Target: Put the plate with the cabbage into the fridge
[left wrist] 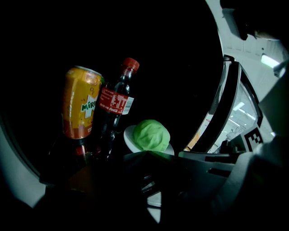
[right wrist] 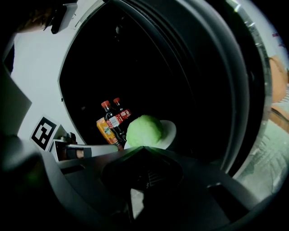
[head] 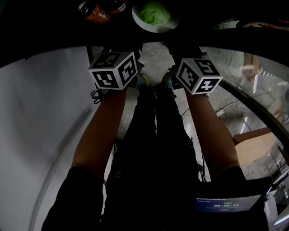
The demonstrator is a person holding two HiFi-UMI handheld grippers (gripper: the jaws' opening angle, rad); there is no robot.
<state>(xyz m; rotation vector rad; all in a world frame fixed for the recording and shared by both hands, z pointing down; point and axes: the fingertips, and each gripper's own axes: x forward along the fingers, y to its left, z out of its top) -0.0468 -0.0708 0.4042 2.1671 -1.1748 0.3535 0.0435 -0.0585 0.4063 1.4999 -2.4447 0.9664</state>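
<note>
The white plate (head: 141,21) with the green cabbage (head: 156,12) is in the dark fridge opening, at the top of the head view. Both marker cubes (head: 113,70) (head: 198,74) sit just below it, one to each side. My left gripper (left wrist: 149,153) has its jaws closed to a point at the plate's (left wrist: 129,135) near rim, below the cabbage (left wrist: 151,134). My right gripper (right wrist: 142,149) is closed the same way under the cabbage (right wrist: 144,130), at the rim of the plate (right wrist: 169,131). The contact points themselves are hidden in shadow.
An orange soda can (left wrist: 81,103) and a cola bottle (left wrist: 115,106) stand just left of the plate inside the fridge. The right gripper view shows two bottles (right wrist: 113,116). The open glass fridge door (head: 253,103) curves along the right. A wooden seat (head: 255,146) is at lower right.
</note>
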